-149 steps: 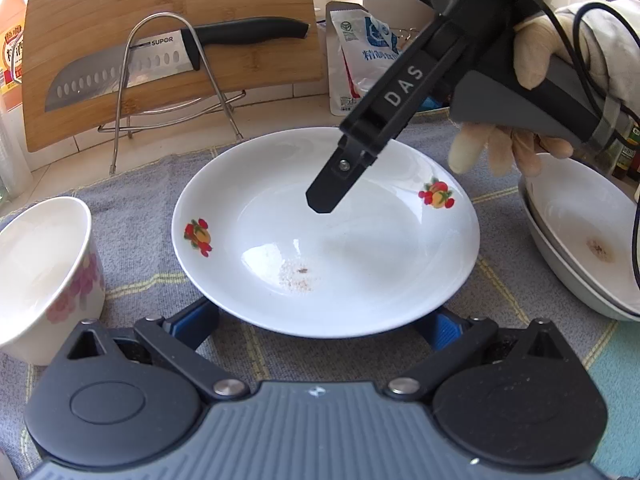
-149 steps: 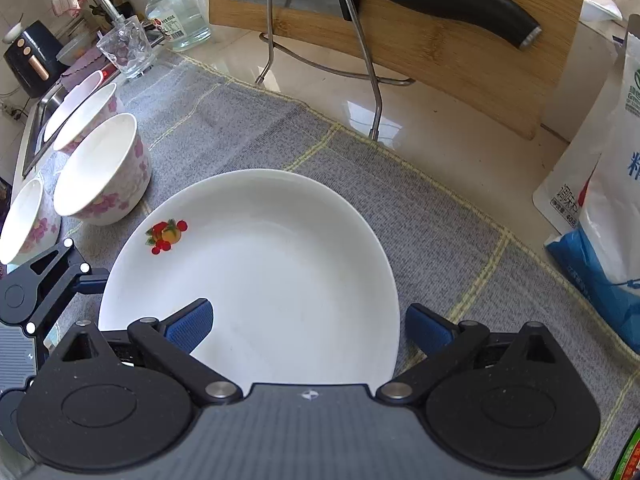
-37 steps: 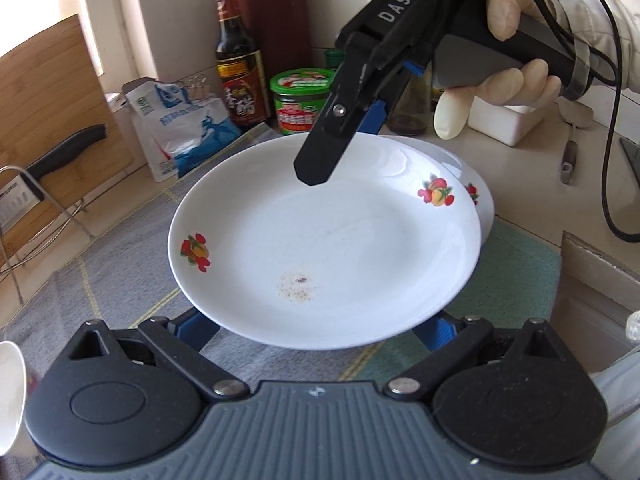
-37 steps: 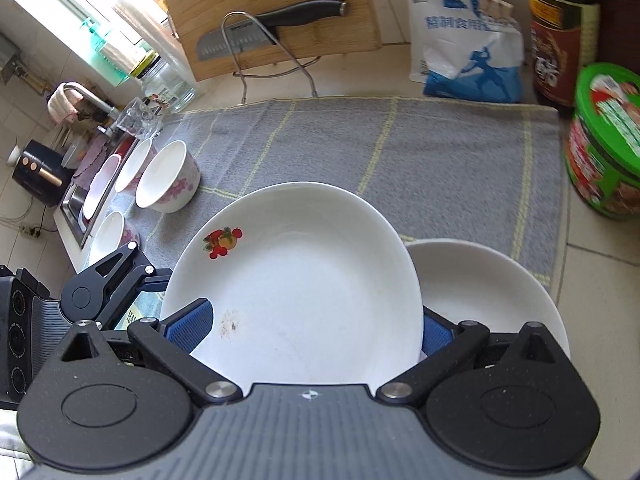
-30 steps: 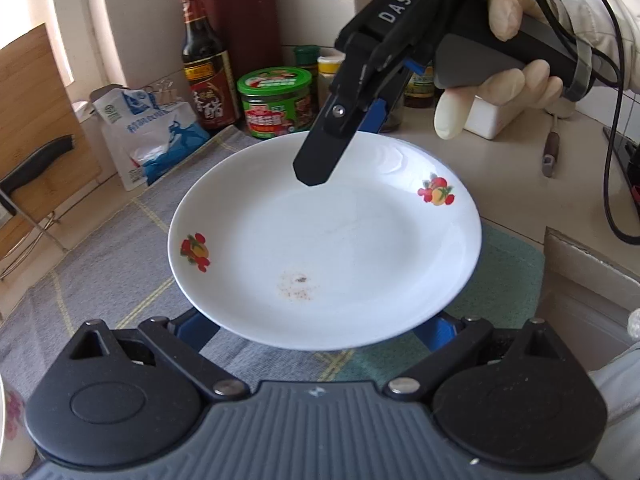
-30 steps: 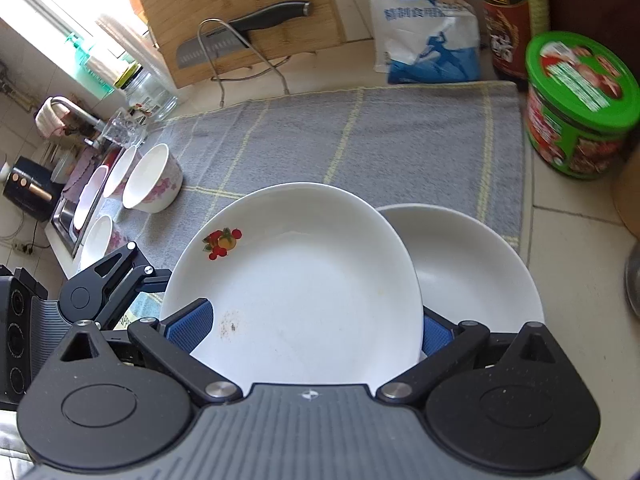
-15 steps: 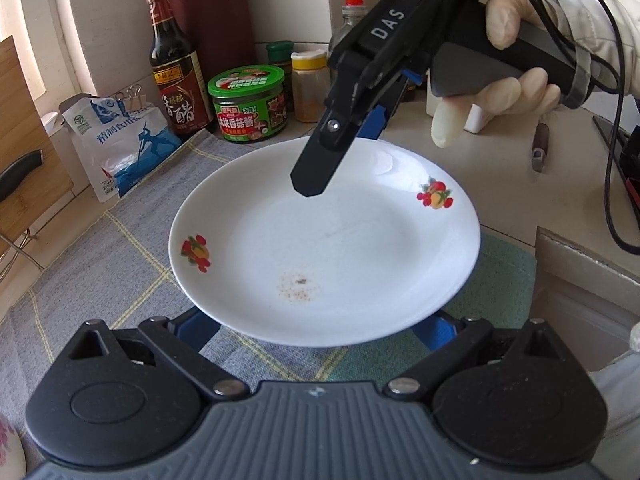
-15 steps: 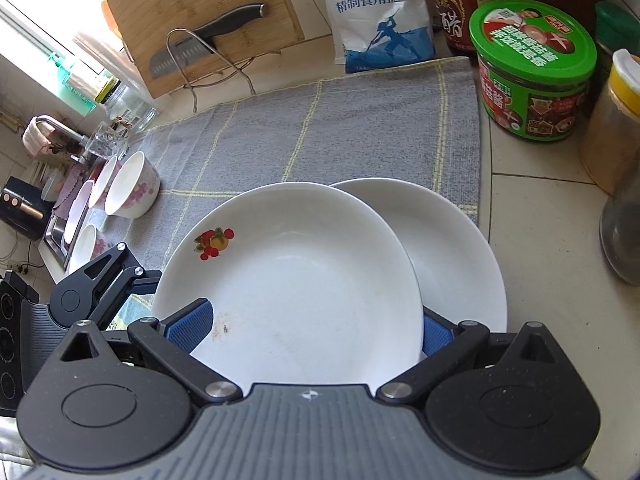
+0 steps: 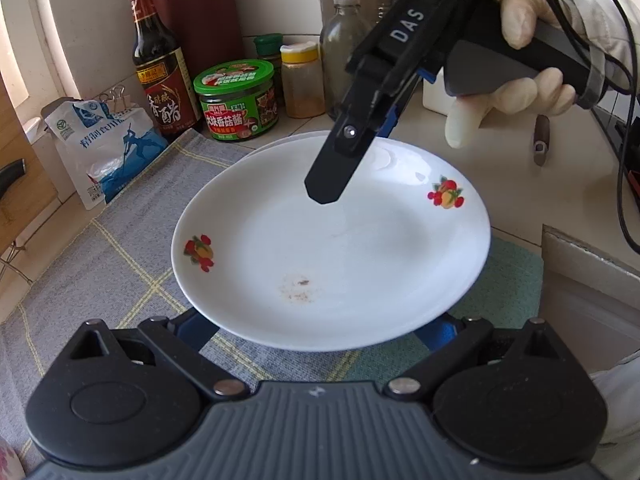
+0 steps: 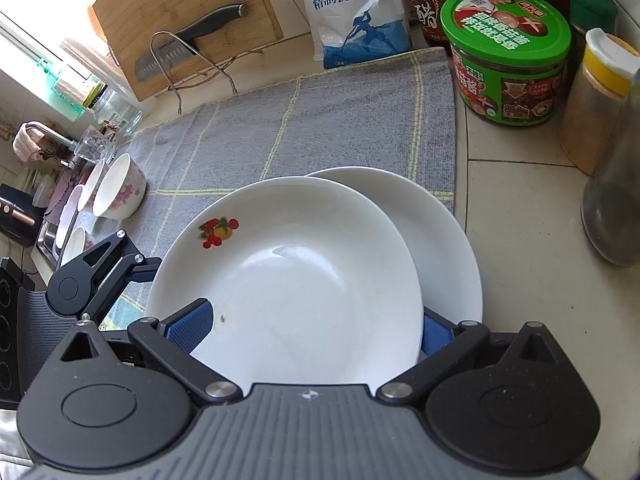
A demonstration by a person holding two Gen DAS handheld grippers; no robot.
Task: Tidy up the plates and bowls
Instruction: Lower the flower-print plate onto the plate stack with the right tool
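Note:
A white plate with fruit prints (image 9: 340, 248) hangs in the air, held from opposite sides by both grippers. My left gripper (image 9: 316, 330) is shut on its near rim. My right gripper (image 10: 308, 330) is shut on the other rim and reaches over the plate in the left wrist view (image 9: 360, 136). The held plate (image 10: 288, 276) hovers above a second white plate (image 10: 448, 240) lying on the counter at the grey mat's corner. Several floral bowls (image 10: 120, 186) stand far left by the sink.
A green-lidded jar (image 10: 506, 52), a dark sauce bottle (image 9: 160, 60), spice jars (image 9: 302, 80) and a salt bag (image 10: 352, 8) line the back of the counter. A cutting board with a knife (image 10: 188, 28) leans at the back left. The grey mat (image 10: 320, 120) covers the counter.
Both grippers have carried the plate rightward along the mat, until it hangs over the second plate. The jars and bottles have come closer; the bowls and cutting board have dropped back.

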